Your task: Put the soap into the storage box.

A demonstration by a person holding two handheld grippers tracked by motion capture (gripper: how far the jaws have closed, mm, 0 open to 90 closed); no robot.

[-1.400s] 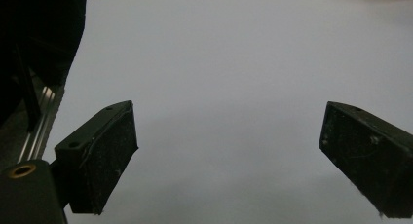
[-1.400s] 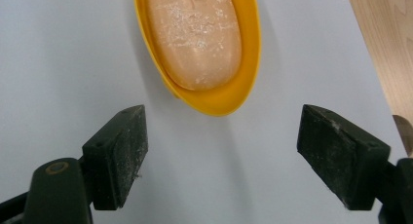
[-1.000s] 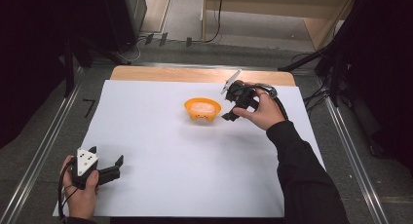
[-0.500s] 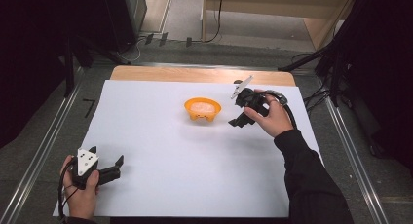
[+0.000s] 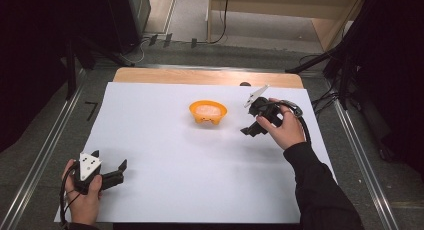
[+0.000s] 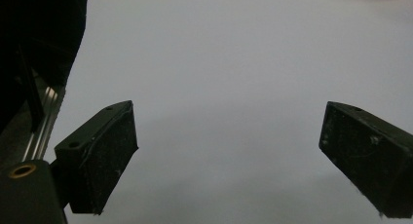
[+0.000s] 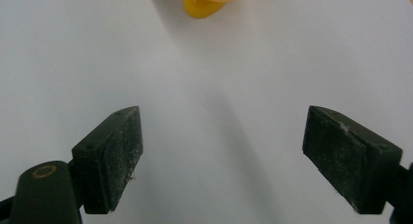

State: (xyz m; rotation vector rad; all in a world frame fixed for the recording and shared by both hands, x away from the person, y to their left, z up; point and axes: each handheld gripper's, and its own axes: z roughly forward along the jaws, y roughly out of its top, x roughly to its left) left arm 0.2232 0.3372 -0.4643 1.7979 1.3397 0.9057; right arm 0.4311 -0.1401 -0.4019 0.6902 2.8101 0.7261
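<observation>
— How far along?
— Judging by this, nearly done: the bowl stands mid-frame, just left of my right claw, jaws spread, empty.
— The left claw?
— Lower left, gaping, holding nothing.

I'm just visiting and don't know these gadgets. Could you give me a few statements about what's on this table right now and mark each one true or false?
1. The orange bowl stands on the white sheet. True.
2. The right claw is clamped on the bowl. False: its jaws stand wide apart with bare sheet between them, and the bowl lies beyond them.
3. The left claw is open and holds nothing. True.
4. The bowl is empty. False: something pale lies inside it.
5. The left claw sits right beside the bowl. False: it is at the near left corner of the sheet, well apart from the bowl.
</observation>
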